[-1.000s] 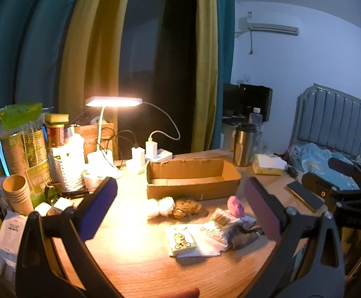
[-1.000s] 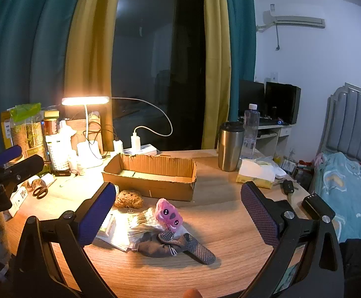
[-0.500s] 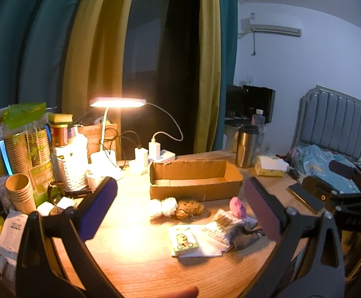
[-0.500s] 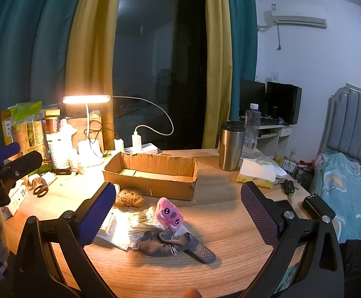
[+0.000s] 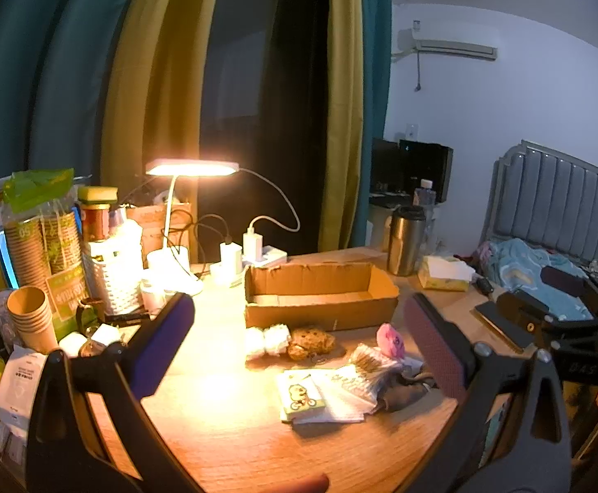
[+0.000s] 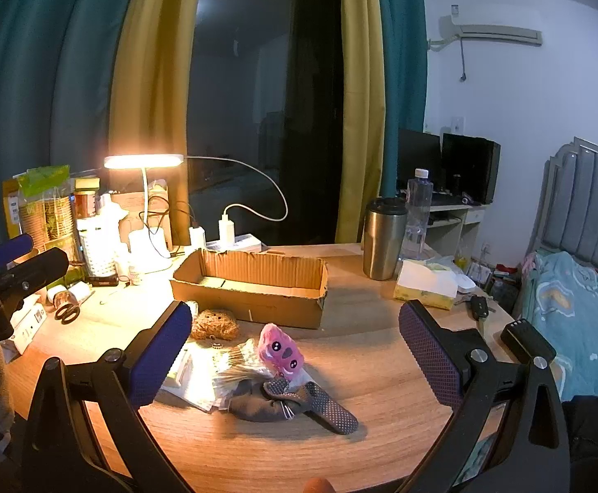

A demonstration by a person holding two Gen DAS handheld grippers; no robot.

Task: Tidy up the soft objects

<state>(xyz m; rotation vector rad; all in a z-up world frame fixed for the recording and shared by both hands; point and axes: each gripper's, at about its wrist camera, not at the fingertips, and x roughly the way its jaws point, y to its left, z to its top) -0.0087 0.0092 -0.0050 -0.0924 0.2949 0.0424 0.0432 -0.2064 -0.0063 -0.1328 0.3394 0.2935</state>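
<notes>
An open cardboard box (image 5: 319,291) (image 6: 253,283) stands mid-table. In front of it lie a white fluffy toy (image 5: 266,339), a brown plush (image 5: 311,342) (image 6: 214,324), a pink plush (image 5: 390,339) (image 6: 279,351), a grey dotted sock (image 6: 299,404) (image 5: 405,390), a bag of cotton swabs (image 6: 233,367) and a tissue pack (image 5: 301,394). My left gripper (image 5: 299,320) is open and empty, held above the table short of the pile. My right gripper (image 6: 294,332) is open and empty, also short of the pile.
A lit desk lamp (image 5: 192,168), paper cups (image 5: 31,320), a white basket (image 5: 111,279) and jars crowd the table's left. A steel tumbler (image 6: 383,238), water bottle (image 6: 418,213) and tissue box (image 6: 426,283) stand right. Scissors (image 6: 66,312) lie left. A bed (image 6: 578,316) is beyond.
Both grippers have drifted only slightly; the left view has shifted a little, so the scene sits further right. Both stay open. Nothing on the table has moved.
</notes>
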